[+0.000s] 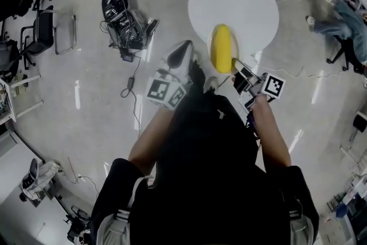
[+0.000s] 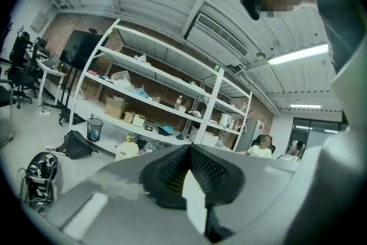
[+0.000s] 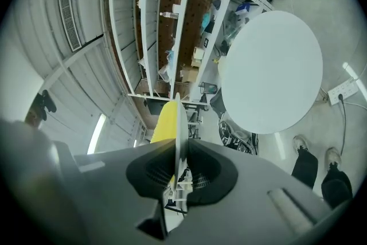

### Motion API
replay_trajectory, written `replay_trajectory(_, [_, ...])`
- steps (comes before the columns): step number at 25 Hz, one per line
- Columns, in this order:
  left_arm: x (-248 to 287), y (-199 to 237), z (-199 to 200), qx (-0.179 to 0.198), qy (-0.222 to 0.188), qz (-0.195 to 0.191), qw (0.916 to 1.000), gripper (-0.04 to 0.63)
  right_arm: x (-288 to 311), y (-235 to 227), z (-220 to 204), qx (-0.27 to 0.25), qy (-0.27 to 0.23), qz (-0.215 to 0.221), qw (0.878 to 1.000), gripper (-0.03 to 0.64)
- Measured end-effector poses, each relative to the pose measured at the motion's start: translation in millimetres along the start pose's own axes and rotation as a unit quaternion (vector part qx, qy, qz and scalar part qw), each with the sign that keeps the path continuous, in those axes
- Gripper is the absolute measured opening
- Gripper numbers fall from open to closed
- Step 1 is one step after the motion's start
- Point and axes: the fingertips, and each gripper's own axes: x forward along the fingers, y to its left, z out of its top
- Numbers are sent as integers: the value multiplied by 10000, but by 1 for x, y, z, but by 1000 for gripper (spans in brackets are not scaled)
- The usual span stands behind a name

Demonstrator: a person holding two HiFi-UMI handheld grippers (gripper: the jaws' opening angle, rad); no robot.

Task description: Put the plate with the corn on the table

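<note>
A white plate (image 1: 210, 53) carrying a yellow corn cob (image 1: 222, 49) hangs over the near edge of the round white table (image 1: 234, 6). My right gripper (image 1: 236, 67) is shut on the plate's near rim. In the right gripper view the plate (image 3: 178, 117) shows edge-on between the jaws of the right gripper (image 3: 176, 172). There the corn (image 3: 163, 123) lies to its left and the table (image 3: 269, 72) lies beyond, to the right. My left gripper (image 1: 184, 50) is raised beside the plate, to its left. In its own view the left gripper (image 2: 189, 166) looks shut and holds nothing.
A black bag with cables (image 1: 123, 17) lies on the floor to the left, near a chair (image 1: 43, 31). A person sits at the far right (image 1: 344, 20). Metal shelving (image 2: 160, 100) stands behind the table. A power strip (image 3: 344, 89) lies on the floor by the table.
</note>
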Motion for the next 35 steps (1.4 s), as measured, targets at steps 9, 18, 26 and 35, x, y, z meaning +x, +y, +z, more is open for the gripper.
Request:
replay_trajectory(9, [23,27,-20,-78,168,-38,9998,6,27,-24,13,-13,194,104,9998,46])
replay_trajectory(18, [42,55,-41,-65,299,-60,9995,6,51,-55,13,75,365,97,9993,46])
replay_trajectory(26, [58,65,-67,-45,474,-98,9988,6,60,-78,12,129,522,168,9984,46])
replay_trajectory(35, [80,81,-93,-145,568,-101,9982,6,78,-112,21,205,674,134,9974,46])
